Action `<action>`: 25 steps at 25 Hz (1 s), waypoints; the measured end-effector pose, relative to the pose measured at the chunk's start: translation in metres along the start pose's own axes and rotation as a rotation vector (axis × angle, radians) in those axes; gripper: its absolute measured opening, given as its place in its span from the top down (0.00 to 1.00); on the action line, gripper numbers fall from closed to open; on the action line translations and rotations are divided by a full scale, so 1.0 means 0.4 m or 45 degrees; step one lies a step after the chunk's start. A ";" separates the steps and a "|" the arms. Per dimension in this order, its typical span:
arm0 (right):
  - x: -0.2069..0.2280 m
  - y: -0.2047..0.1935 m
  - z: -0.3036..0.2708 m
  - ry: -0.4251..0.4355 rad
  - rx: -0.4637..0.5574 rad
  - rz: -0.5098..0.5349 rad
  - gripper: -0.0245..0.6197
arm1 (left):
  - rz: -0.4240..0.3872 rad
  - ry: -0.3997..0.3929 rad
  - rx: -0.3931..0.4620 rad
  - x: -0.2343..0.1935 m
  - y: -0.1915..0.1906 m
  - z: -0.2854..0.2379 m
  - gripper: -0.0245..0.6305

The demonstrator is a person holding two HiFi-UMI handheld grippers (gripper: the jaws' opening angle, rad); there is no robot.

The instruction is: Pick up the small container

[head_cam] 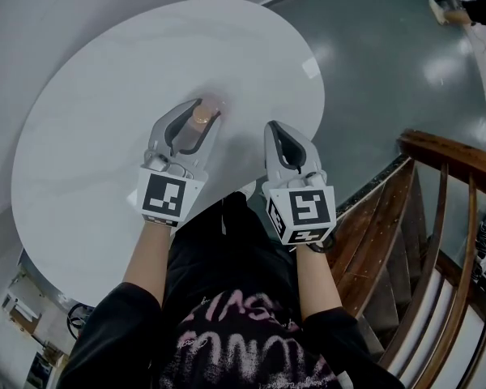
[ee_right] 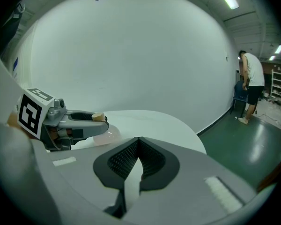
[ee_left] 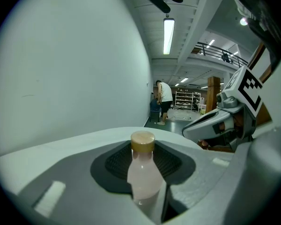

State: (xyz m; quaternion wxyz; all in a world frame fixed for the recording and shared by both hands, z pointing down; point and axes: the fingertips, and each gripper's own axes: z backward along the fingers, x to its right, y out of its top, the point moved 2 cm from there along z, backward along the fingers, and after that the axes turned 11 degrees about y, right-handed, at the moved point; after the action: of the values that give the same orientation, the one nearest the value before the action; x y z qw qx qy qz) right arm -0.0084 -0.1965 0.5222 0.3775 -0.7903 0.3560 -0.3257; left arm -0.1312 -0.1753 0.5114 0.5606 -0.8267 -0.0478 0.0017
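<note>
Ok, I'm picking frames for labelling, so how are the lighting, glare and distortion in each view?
Head view: dim overall, ceiling-light glare on the floor, edges bent by the fisheye; left gripper view: the small container sits close and slightly soft, a strip light burns bright, corners go black; right gripper view: the wall is evenly lit, strong barrel bending, dark vignette.

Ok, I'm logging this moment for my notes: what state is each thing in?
Bottle: upright, cap on, held between jaws.
Left gripper: jaws shut on the bottle.
Right gripper: jaws shut, empty.
</note>
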 end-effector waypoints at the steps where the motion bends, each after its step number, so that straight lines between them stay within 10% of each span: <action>1: -0.001 0.001 0.002 0.000 0.003 0.002 0.94 | -0.002 0.001 0.002 0.000 0.001 0.002 0.75; 25: -0.068 0.103 0.105 0.023 0.147 0.090 0.94 | -0.017 0.078 0.085 0.011 0.107 0.135 0.75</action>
State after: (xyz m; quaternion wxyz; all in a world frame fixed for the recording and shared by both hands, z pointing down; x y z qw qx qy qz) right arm -0.0031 -0.1782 0.4601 0.4304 -0.7514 0.3676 -0.3392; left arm -0.1267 -0.1406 0.4517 0.5889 -0.8070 -0.0362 -0.0257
